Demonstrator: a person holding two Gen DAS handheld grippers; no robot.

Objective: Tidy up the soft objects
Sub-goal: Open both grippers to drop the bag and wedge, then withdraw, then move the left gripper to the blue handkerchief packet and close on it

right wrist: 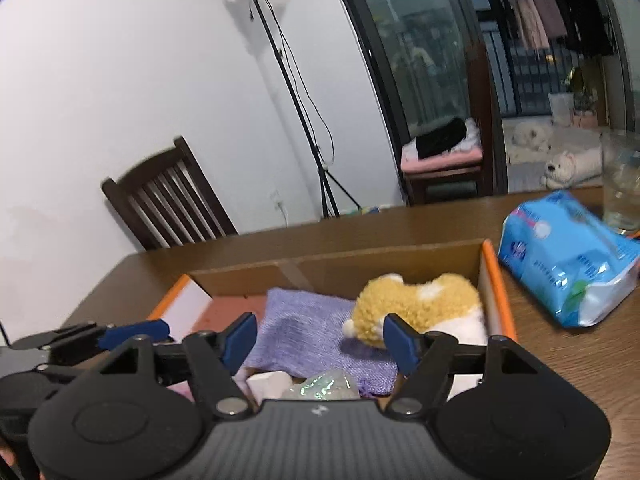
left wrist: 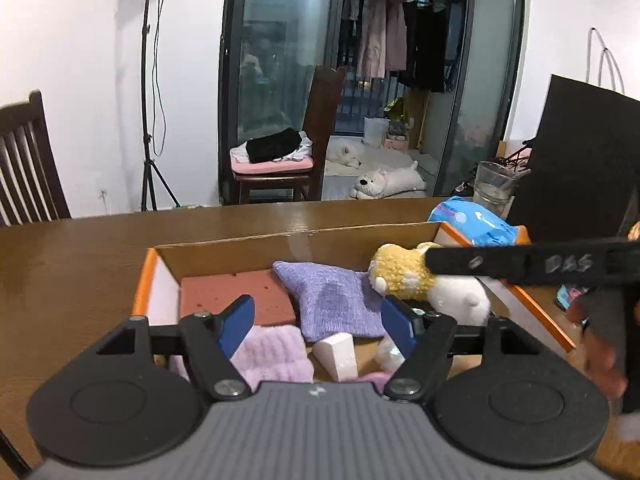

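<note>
Left fingers: the left gripper (left wrist: 317,322) is standing released, its blue pads (left wrist: 237,326) spread apart with nothing between them, hovering over the near part of the box.
Right fingers: the right gripper (right wrist: 320,344) is likewise standing released and empty, its blue fingertips (right wrist: 400,344) framing the toy's near end without touching it, as far as I can tell.
Box: the shallow cardboard box with orange edges (left wrist: 141,280) is sitting on the brown wooden table (left wrist: 80,256), serving as the collecting place for the soft things.
Far left of box: a flat terracotta-pink sponge block (left wrist: 236,292) is lying along the floor, tucked flat so it is taking little room.
Middle: a lilac knitted cloth (left wrist: 332,300) is lying spread out, overlapping the sponge's right edge.
Far right of box: a fluffy yellow-and-white plush toy (right wrist: 420,304) is resting against the right wall, partly on the cloth.
Near side: a pale pink fuzzy cloth (left wrist: 272,352) and a white foam wedge (left wrist: 338,356) are lying close to the near wall.
Outside: a blue plastic wipes packet (right wrist: 568,260) is lying on the table right of the box, beside a clear drinking glass (right wrist: 622,180).
Judgement: the soft items are mostly gathered; both tools seem to be pausing after letting go.
</note>
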